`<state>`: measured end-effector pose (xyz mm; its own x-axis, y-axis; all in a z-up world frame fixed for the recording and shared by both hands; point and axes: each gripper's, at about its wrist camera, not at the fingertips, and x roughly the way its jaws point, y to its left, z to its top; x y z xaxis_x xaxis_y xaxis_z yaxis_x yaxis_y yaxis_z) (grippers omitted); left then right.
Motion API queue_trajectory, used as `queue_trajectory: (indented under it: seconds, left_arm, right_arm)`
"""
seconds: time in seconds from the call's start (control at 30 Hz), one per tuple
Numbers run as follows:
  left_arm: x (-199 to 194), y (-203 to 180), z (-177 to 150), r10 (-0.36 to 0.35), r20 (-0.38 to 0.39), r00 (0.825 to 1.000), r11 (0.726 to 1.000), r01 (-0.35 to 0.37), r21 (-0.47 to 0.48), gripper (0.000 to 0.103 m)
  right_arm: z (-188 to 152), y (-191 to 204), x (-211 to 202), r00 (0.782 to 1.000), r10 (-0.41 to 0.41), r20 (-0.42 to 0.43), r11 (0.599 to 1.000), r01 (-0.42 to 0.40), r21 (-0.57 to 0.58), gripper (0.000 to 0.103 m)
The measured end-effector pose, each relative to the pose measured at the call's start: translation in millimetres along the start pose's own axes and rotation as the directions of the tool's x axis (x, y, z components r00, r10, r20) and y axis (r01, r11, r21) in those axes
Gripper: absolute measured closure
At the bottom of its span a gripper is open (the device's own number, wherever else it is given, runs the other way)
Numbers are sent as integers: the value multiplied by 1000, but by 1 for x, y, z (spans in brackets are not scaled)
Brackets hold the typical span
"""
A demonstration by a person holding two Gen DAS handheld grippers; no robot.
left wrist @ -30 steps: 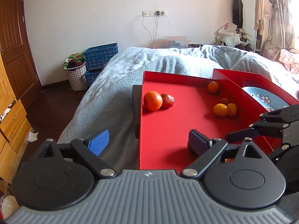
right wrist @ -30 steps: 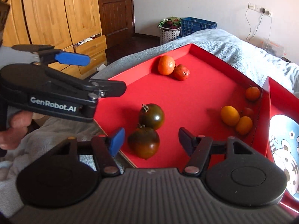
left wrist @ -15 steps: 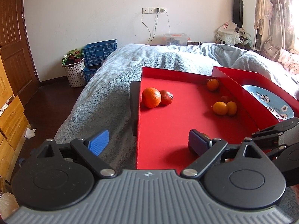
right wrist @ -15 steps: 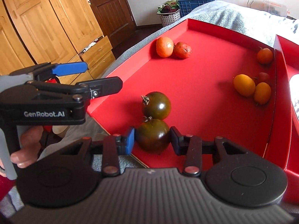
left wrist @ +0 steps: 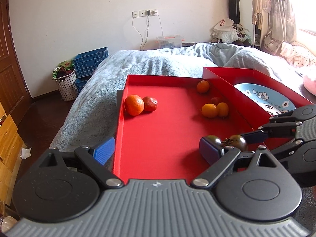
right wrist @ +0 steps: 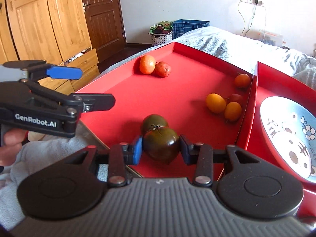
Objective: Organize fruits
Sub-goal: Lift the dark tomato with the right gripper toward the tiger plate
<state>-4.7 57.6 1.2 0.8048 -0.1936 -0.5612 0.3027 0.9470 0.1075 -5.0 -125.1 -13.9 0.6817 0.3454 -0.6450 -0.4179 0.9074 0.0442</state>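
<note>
My right gripper (right wrist: 160, 150) is shut on a dark green-brown tomato (right wrist: 161, 145) and holds it just above the red tray (right wrist: 122, 96). A second dark tomato (right wrist: 153, 121) sits right behind it. An orange (right wrist: 147, 64) and a red fruit (right wrist: 163, 69) lie at the tray's far left corner. Two yellow fruits (right wrist: 215, 103) and small red and orange fruits lie by the right wall. My left gripper (left wrist: 157, 151) is open and empty over the tray's near left edge (left wrist: 118, 138). In its view the right gripper (left wrist: 254, 135) holds the tomato (left wrist: 238, 141).
A second red tray (right wrist: 256, 106) to the right holds a blue cartoon plate (right wrist: 290, 136). Both trays rest on a grey-blanketed bed (left wrist: 158, 63). Wooden wardrobe (right wrist: 39, 19) and drawers stand to the left. A laundry basket (left wrist: 66, 84) and blue crates (left wrist: 90, 62) stand by the wall.
My right gripper closed on the nearer dark tomato and lifted it slightly, tilting up. My left gripper stayed open and shifted a little over the tray's left edge.
</note>
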Motion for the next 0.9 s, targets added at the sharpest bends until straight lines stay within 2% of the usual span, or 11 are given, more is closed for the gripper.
queue_trajectory:
  seconds: [0.17, 0.27, 0.4, 0.5, 0.63, 0.7, 0.77, 0.83, 0.9]
  left_arm:
    - [0, -1, -1, -5, -5, 1000, 1000, 5, -4, 8]
    - [0, 2, -1, 3, -11, 1000, 1000, -3, -7, 8]
    - [0, -8, 3, -33, 0, 999, 999, 33, 25, 8]
    - [2, -28, 4, -85, -2, 996, 995, 85, 54, 8]
    - [11, -56, 2, -187, -29, 982, 980, 189, 62, 8]
    - [17, -68, 1, -233, -46, 971, 968, 236, 81, 8]
    - [23, -75, 2, -268, -48, 962, 956, 272, 114, 8]
    - [29, -79, 5, -319, -59, 946, 933, 324, 155, 8]
    - [36, -83, 9, -336, -70, 939, 915, 343, 212, 8]
  right_arm:
    - [4, -2, -6, 999, 6, 33, 1000, -7, 11, 60]
    - [8, -7, -20, 996, 1, 85, 999, -4, 41, 60]
    - [12, -28, -47, 983, -70, 168, 994, 54, 98, 60]
    - [11, -52, -65, 961, -164, 224, 977, 127, 173, 60]
    - [-1, -75, -79, 927, -259, 273, 944, 183, 276, 60]
    - [-11, -80, -81, 915, -276, 294, 934, 184, 306, 60]
    - [-20, -82, -79, 911, -282, 302, 928, 180, 325, 60]
    - [-25, -83, -75, 914, -275, 299, 927, 171, 333, 60]
    - [-28, -84, -71, 918, -267, 293, 927, 162, 338, 60]
